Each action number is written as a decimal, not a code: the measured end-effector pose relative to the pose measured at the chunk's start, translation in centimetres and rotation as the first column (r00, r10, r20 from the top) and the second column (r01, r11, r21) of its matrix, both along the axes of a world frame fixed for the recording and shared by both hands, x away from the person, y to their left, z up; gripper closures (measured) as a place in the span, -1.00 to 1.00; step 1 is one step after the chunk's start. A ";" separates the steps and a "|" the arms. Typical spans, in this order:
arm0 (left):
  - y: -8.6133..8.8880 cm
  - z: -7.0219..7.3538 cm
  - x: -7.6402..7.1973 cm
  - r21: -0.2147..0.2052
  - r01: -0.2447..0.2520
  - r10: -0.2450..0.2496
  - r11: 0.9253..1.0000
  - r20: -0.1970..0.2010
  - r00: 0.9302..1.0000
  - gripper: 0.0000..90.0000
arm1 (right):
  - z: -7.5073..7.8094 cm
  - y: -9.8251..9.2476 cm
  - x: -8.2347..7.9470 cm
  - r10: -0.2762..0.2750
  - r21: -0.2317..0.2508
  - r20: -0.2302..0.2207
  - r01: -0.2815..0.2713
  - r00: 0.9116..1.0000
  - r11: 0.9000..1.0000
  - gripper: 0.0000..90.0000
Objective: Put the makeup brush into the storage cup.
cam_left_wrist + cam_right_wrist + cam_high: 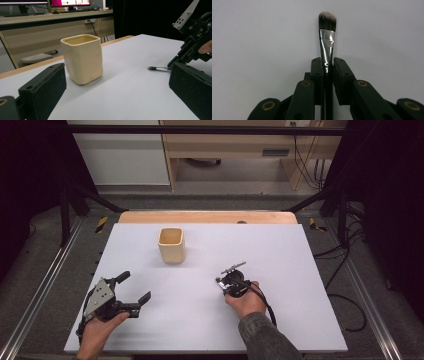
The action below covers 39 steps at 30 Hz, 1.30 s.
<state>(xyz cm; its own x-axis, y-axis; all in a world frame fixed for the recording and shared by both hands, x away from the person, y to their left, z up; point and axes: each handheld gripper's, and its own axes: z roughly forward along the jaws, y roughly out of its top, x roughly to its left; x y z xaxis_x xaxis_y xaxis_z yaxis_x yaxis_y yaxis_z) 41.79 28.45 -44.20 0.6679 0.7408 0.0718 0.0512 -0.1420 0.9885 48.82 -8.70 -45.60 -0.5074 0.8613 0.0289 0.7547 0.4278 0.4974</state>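
A make-up brush [327, 32] with dark, pale-tipped bristles and a shiny metal ferrule lies low over the white board. My right gripper [327, 62] is shut on it just behind the ferrule. In the high view that right gripper [219, 281] sits right of centre and points left. The left gripper view shows the brush [157, 68] sticking out of the right gripper [173, 63] toward a cream square cup [82, 58]. The cup [171, 245] stands upright at the middle back of the board. My left gripper [135, 286] is open at the front left, with nothing between its fingers [45, 87].
The white board [280, 250] lies on a wooden table [207, 217] whose far edge shows behind it. Metal rails run along both sides, and cables lie on the floor to the right. Desks and monitors stand beyond the table.
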 end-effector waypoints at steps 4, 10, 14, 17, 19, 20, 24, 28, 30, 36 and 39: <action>0.0 0.0 0.0 -0.002 -0.001 0.001 1.000 0.000 1.000 -0.98 | -0.2 0.1 0.0 0.008 -0.016 -0.002 -0.008 1.000 1.000 0.73; 0.0 0.0 0.0 -0.003 -0.001 0.001 1.000 0.000 1.000 -0.98 | 0.0 0.1 0.0 0.006 -0.018 -0.003 -0.006 1.000 1.000 0.76; 0.0 0.0 0.0 -0.002 -0.001 0.001 1.000 0.000 1.000 -0.98 | 0.1 -0.1 -0.1 0.020 -0.015 0.000 -0.020 1.000 1.000 0.76; -0.1 0.0 0.0 0.001 0.000 0.000 1.000 0.000 1.000 -0.98 | 0.1 0.0 -0.1 0.014 -0.019 -0.004 -0.014 1.000 1.000 0.76; -0.1 0.0 0.0 -0.001 0.000 0.000 1.000 0.001 1.000 -0.98 | 0.1 -0.1 -0.2 0.027 -0.014 0.003 -0.027 1.000 1.000 0.76; -0.1 0.0 0.0 0.000 0.000 0.000 1.000 0.000 1.000 -0.98 | 0.2 -0.1 -0.2 0.028 -0.012 0.004 -0.028 1.000 1.000 0.76; 0.0 0.0 0.0 -0.004 -0.001 0.001 1.000 0.001 1.000 -0.98 | 0.4 -0.1 -0.4 0.031 -0.003 0.011 -0.031 0.999 1.000 0.76; 0.0 0.0 0.0 -0.005 -0.002 0.002 1.000 0.002 1.000 -0.98 | 0.5 -0.2 -0.5 0.032 0.008 0.019 -0.032 0.999 0.999 0.76; 0.0 0.0 0.0 -0.004 -0.002 0.002 1.000 0.001 1.000 -0.98 | 0.7 -0.4 -0.5 0.036 0.013 0.028 -0.037 0.999 0.999 0.76; -0.1 0.0 0.0 0.001 0.001 -0.001 1.000 0.001 1.000 -0.98 | 1.3 -0.7 -1.0 0.054 0.044 0.076 -0.058 0.996 0.997 0.76; -0.2 0.0 0.0 0.002 0.001 -0.001 1.000 0.001 1.000 -0.98 | 1.6 -1.0 -1.2 0.046 0.068 0.088 -0.052 0.995 0.996 0.76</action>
